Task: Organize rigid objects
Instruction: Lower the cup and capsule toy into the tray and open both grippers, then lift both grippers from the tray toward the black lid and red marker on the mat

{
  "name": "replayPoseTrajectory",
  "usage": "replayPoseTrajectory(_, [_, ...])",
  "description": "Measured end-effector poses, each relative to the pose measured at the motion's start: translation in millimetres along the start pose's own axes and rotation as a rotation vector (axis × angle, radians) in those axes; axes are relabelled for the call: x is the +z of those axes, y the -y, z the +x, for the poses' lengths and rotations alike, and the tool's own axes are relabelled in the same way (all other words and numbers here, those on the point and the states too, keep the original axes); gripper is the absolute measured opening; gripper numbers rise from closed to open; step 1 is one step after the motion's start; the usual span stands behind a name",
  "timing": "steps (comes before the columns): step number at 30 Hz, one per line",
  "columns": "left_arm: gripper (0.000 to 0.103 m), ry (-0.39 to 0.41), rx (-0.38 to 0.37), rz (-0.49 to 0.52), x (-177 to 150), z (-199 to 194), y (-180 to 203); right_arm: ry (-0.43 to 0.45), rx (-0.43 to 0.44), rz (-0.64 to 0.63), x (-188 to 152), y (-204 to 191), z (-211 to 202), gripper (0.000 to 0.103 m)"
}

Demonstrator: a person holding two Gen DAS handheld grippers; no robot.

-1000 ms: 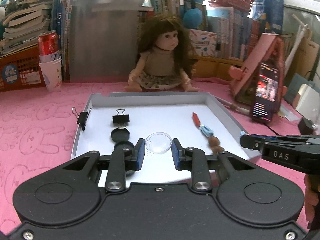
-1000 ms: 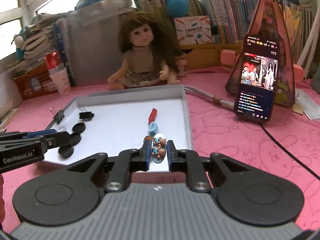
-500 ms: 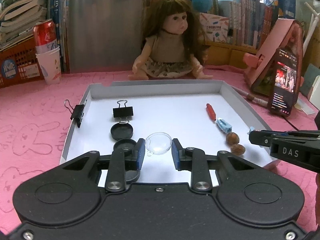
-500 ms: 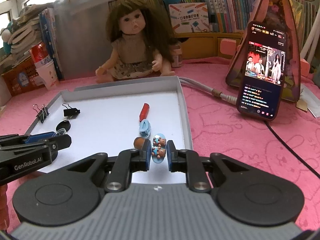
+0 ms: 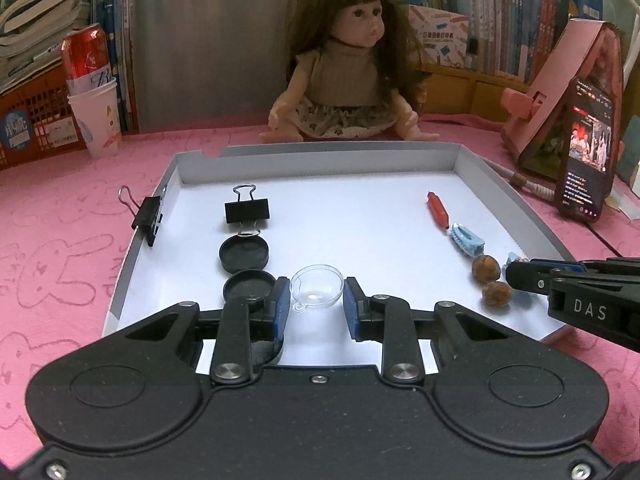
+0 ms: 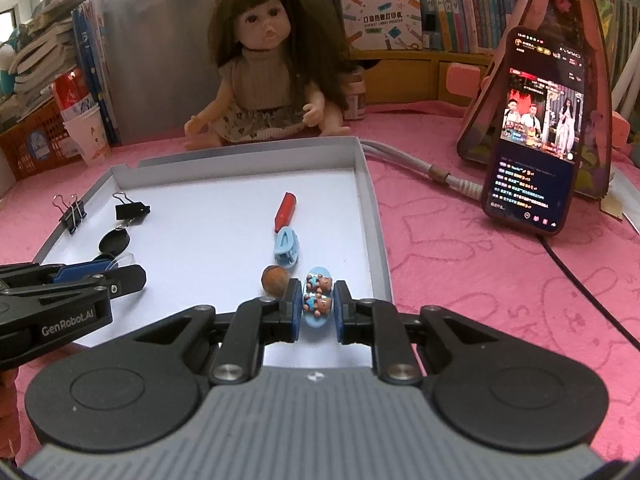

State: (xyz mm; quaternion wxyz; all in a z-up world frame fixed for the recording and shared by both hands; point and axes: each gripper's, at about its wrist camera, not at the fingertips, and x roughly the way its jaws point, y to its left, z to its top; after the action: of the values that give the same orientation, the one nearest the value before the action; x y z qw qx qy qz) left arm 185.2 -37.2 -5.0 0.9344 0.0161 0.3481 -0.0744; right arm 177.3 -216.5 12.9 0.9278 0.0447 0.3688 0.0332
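A white tray (image 5: 360,208) lies on the pink cloth. My left gripper (image 5: 316,304) is shut on a clear round lid (image 5: 317,290) low over the tray's near left. Beside it lie two black caps (image 5: 245,254) and a black binder clip (image 5: 247,211); another clip (image 5: 147,218) sits on the tray's left rim. My right gripper (image 6: 317,308) is shut on a blue hair clip with bears (image 6: 318,300) at the tray's near right. In a row there lie a red piece (image 6: 285,212), a blue claw clip (image 6: 286,247) and a walnut (image 6: 274,279); a second walnut (image 5: 496,294) shows in the left view.
A doll (image 5: 352,76) sits behind the tray. A phone (image 6: 534,136) leans on a pink stand at the right with a cable (image 6: 420,164) on the cloth. A red can in paper cups (image 5: 94,88) and an orange crate stand at the back left. Books line the back.
Both grippers have dropped lower and closer to the tray, still holding the clear lid and the bear hair clip. The objects in the tray have not moved.
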Motion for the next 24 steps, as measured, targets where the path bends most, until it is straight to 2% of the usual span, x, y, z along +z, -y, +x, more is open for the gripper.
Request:
replayPoseTrajectory(13, [0.027,0.001,0.003,0.015,0,4,2,-0.007,-0.002,-0.013,0,-2,4,0.021])
replayPoseTrajectory(19, [0.030,-0.002,-0.017,0.008,1,2,0,-0.001,0.004,-0.010,0,-2,4,0.025])
replayPoseTrajectory(21, [0.040,-0.001,-0.029,0.000,2,0,-2,0.001,0.005,-0.008,0,-2,3,0.030])
replayPoseTrajectory(22, [0.041,0.004,-0.032,0.001,3,-2,-2,0.003,0.006,-0.007,0,-2,2,0.039])
replayPoseTrajectory(23, [0.042,0.011,-0.035,0.007,3,-5,-2,0.005,0.006,-0.006,-1,-2,0,0.044])
replayPoseTrajectory(24, [0.044,0.018,-0.038,0.014,3,-8,-1,0.009,0.008,-0.006,-1,-1,-1,0.045])
